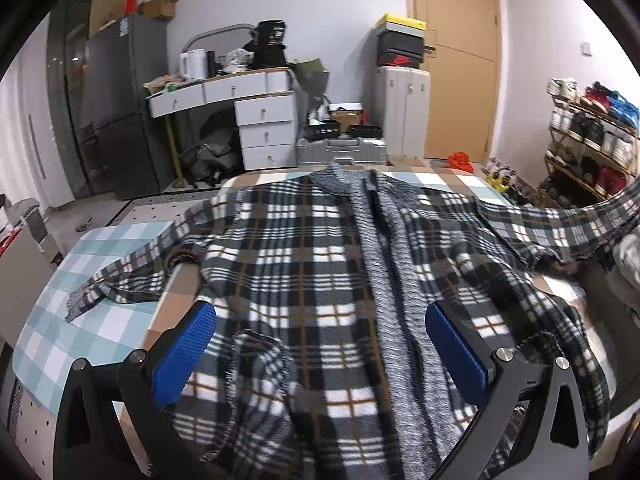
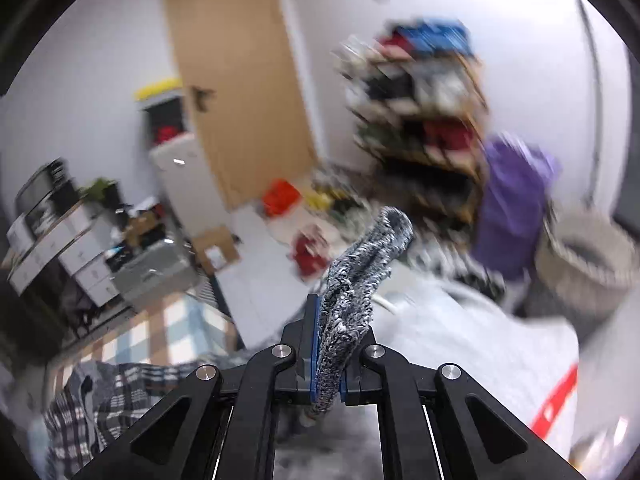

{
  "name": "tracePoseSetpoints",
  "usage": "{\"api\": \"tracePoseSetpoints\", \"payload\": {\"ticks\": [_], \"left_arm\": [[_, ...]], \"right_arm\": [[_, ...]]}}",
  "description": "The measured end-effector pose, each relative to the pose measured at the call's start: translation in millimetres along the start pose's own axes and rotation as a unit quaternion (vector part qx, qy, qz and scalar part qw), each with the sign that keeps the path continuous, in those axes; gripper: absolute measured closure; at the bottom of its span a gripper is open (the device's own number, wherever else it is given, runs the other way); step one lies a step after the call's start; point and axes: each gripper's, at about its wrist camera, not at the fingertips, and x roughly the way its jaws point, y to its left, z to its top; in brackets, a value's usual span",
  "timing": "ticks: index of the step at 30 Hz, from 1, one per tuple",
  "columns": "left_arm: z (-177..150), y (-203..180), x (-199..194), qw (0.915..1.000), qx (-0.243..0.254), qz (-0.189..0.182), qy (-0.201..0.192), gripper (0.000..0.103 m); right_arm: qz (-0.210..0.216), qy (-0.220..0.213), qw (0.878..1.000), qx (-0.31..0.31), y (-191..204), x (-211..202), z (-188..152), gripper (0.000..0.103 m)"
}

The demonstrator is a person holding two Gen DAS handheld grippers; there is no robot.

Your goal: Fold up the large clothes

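- The plaid jacket [image 1: 320, 264] lies spread front-up on the checked bedcover [image 1: 92, 280], filling the middle of the left wrist view, collar toward twelve o'clock.
- Left gripper [image 1: 320, 344] hangs over the hem end with its blue pads wide apart; nothing is pinched between them, the fabric just lies underneath.
- Right gripper [image 2: 327, 344] is clamped on a strip of the grey knit trim [image 2: 360, 280], which stands up from the jaws toward one o'clock, limp and curling at the tip.
- In the left wrist view the right sleeve [image 1: 568, 216] stretches off toward three o'clock, lifted clear of the bed.
- The left sleeve [image 1: 132, 276] trails flat toward nine o'clock.
- My read on handling: thick fleece, soft and floppy, with some weight for cloth. It should drape and sag rather than hold a crease, and is neither slippery nor fragile.
- Best holds look like the seamed edges: cuff, hem corners, shoulder seam. A pinch mid-panel would likely just bunch it.
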Motion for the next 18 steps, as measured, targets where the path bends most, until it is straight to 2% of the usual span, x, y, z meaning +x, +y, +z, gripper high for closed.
{"api": "tracePoseSetpoints", "payload": {"ticks": [3,7,13,18], "left_arm": [[3.9,16.2,3.2,0.9996,-0.025,0.015,0.004,0.001],[7.5,40.3,6.4,0.9972,-0.063,0.04,0.013,0.001],[11.2,76.6,-1.8,0.9908,-0.118,0.065,0.005,0.001],[13.8,95.2,-10.8,0.9863,-0.14,0.086,-0.017,0.001]], "right_arm": [[0.043,-0.038,0.997,-0.042,62.9,-22.0,9.9,0.097],[0.116,-0.061,0.987,-0.088,156.6,-47.5,8.0,0.097],[0.213,-0.037,0.964,-0.154,311.8,-71.4,-18.4,0.097],[0.288,-0.004,0.936,-0.201,430.3,-84.7,-67.4,0.097]]}}
